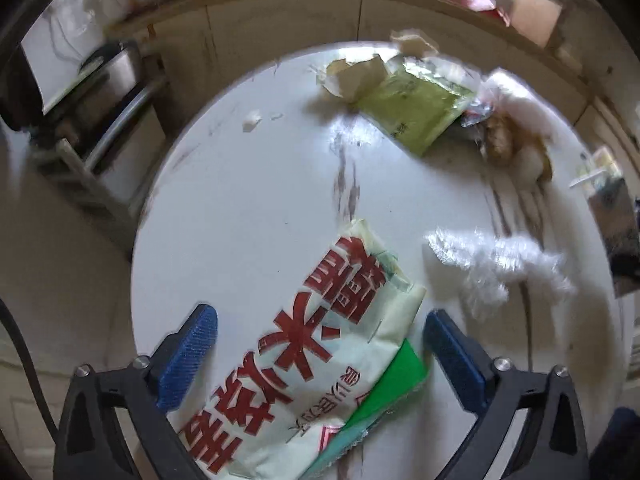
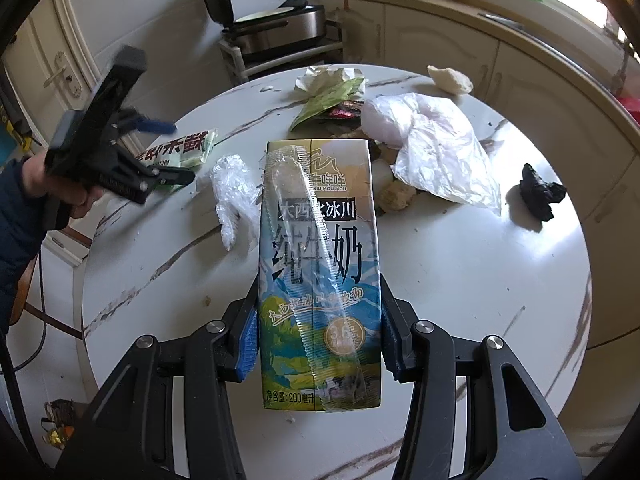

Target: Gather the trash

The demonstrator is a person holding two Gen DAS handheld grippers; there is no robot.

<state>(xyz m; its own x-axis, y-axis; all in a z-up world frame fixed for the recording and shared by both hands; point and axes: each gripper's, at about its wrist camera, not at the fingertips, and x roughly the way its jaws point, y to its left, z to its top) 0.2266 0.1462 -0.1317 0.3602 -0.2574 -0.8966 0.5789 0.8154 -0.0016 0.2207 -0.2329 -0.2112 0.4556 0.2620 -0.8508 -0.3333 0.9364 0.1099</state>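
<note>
Your right gripper point(image 2: 318, 344) is clamped on a milk carton point(image 2: 318, 256), its blue pads pressing both sides of the lower half, a wrapped straw stuck slantwise across the front. The carton is held above the near part of the round white marble-patterned table point(image 2: 460, 280).

Your left gripper point(image 1: 320, 344) stands wide apart, its 2 blue fingers point(image 1: 188, 356) clear of the white snack wrapper with red characters point(image 1: 304, 356), which lies flat on the table's left side between them.

Just beside that wrapper is a crumpled clear plastic glove point(image 2: 234, 200). Beyond the carton lies a heap: a green packet point(image 2: 328, 100), crumpled paper point(image 2: 320, 78), a white plastic bag point(image 2: 436, 148) and food scraps. A black lump point(image 2: 538, 192) sits apart at the right, and a pale piece of bread point(image 2: 450, 79) near the far rim.
</note>
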